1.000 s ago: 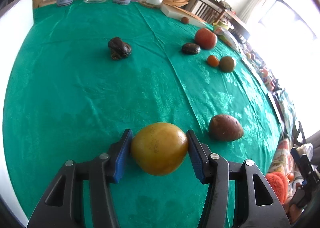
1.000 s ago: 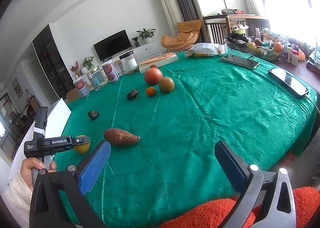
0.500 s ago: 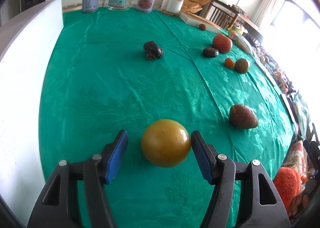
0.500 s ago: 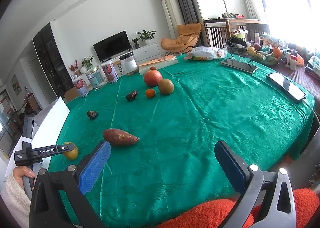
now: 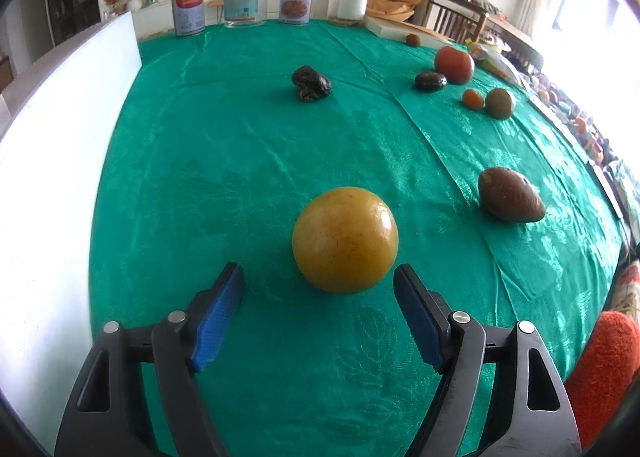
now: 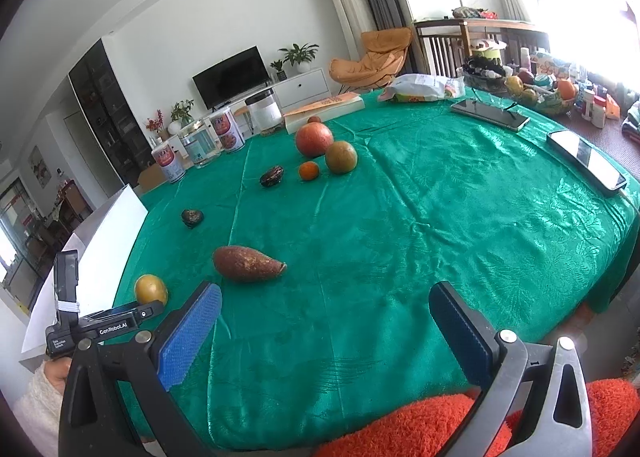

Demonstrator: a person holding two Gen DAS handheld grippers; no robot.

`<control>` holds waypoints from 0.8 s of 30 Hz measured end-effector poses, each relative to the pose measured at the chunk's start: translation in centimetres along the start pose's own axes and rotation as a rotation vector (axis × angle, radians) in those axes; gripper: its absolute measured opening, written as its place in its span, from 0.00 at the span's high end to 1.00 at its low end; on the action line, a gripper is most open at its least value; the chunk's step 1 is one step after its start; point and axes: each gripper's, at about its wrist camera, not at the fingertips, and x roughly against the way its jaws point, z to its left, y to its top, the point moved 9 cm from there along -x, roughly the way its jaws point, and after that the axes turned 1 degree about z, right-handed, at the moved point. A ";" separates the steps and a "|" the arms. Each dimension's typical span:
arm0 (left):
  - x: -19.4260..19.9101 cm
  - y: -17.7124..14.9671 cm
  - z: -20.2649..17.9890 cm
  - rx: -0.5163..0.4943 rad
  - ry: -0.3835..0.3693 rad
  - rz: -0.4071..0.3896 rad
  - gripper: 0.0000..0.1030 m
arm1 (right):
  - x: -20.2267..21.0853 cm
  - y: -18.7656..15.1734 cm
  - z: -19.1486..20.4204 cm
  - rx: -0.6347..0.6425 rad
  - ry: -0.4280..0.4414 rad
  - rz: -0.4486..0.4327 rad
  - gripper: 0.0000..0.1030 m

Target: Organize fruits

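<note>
Since the yellow fruit (image 5: 345,239) sits on the green cloth (image 5: 240,161) just past the left gripper (image 5: 319,311), centred betw. its tips, jaws opening w/ nothing pressed, it's free; round, no long axis. Left hand is far nearer. Right gripper (image 6: 324,331) hangs spread wide & empty at near edge, angled down, brown oblong fruit (image 6: 248,263) lying crosswise to its far left.

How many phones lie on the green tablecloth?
2: a dark flat phone at the far right edge beside the fruit basket, and a white-edged phone nearer along that edge. Others may be hidden.
</note>
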 end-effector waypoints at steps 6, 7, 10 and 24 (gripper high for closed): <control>-0.4 -0.1 -0.1 -0.040 0.086 -0.045 0.18 | -2.7 2.2 -1.9 0.112 -0.059 0.165 0.00; -0.5 -0.1 0.0 -0.034 0.088 -0.044 0.17 | -3.5 2.5 -2.5 0.128 -0.078 0.200 0.00; -0.5 -0.1 0.1 -0.031 0.092 -0.041 0.15 | -6.0 3.4 -4.1 0.159 -0.123 0.259 0.00; -0.6 -0.1 0.3 -0.023 0.104 -0.036 0.11 | -18.6 11.1 7.8 0.481 0.047 0.272 0.15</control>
